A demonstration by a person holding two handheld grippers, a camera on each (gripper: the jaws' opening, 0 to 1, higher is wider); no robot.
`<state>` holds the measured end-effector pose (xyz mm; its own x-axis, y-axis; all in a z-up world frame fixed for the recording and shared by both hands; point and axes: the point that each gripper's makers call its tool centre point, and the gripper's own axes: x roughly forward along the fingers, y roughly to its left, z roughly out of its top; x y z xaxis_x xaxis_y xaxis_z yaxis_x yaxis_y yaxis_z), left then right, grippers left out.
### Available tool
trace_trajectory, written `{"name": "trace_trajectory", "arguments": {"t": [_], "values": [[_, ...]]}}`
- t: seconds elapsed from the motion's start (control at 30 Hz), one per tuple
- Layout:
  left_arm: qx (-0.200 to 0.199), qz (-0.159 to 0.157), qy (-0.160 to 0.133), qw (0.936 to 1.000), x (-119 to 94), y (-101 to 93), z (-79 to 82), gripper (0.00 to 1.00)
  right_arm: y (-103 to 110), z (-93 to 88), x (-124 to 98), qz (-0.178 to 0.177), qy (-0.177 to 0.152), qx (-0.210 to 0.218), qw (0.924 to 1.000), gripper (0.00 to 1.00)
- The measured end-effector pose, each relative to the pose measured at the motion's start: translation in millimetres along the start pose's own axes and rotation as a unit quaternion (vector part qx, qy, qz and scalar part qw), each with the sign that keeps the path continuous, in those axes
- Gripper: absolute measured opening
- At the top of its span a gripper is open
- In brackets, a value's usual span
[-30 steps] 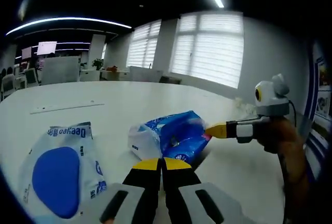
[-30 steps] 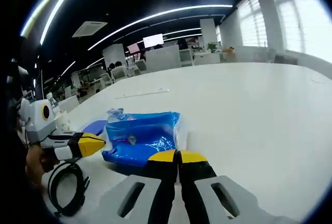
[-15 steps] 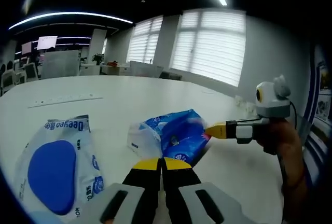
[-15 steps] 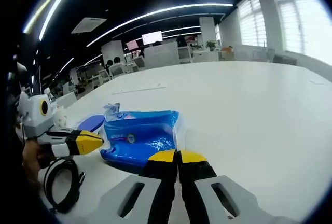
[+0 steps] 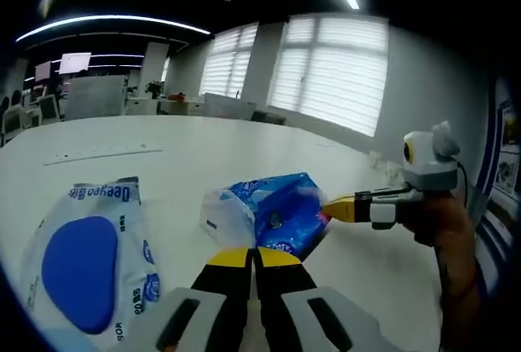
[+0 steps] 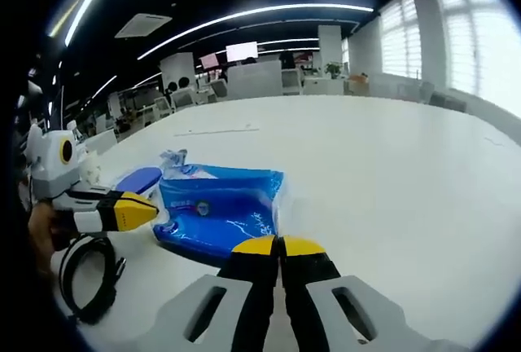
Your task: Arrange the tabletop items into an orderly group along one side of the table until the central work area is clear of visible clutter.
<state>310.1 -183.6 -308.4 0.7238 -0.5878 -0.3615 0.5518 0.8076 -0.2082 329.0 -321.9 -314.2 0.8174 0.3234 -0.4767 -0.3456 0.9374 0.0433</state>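
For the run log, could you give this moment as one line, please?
left gripper shut | right gripper shut | both at blue tissue pack | wipes pack beside

Tissue pack (image 6: 218, 213) – blue, white print; wipes pack (image 5: 85, 262) – white, blue oval; table (image 6: 391, 173) white.

— What is the blue pack (image 5: 277, 215) made of?
— Thin, crinkly plastic, and it shines. The wipes pack (image 5: 85, 264) is soft plastic too, a bit glossy.
— And the surface (image 6: 391, 156)?
— Smooth, white and matt. The claw (image 6: 280, 248) tips look like shiny yellow plastic.
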Motion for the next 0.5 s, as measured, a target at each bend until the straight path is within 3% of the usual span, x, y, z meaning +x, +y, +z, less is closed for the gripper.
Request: {"name": "trace_trajectory", "arguments": {"t": [0.37, 0.5], "values": [[-0.011, 0.008, 0.005, 0.9999, -0.5, 0.8, -1.0, 0.05, -5.5, 0.9, -2.5, -0.017, 0.0, 0.0, 0.9999, 0.08], [-0.039, 0.001, 0.009, 0.9992, -1.2, -2.0, -2.6, 0.12, -8.2, 5.2, -5.8, -0.019, -0.012, 0.009, 0.9997, 0.08]]}}
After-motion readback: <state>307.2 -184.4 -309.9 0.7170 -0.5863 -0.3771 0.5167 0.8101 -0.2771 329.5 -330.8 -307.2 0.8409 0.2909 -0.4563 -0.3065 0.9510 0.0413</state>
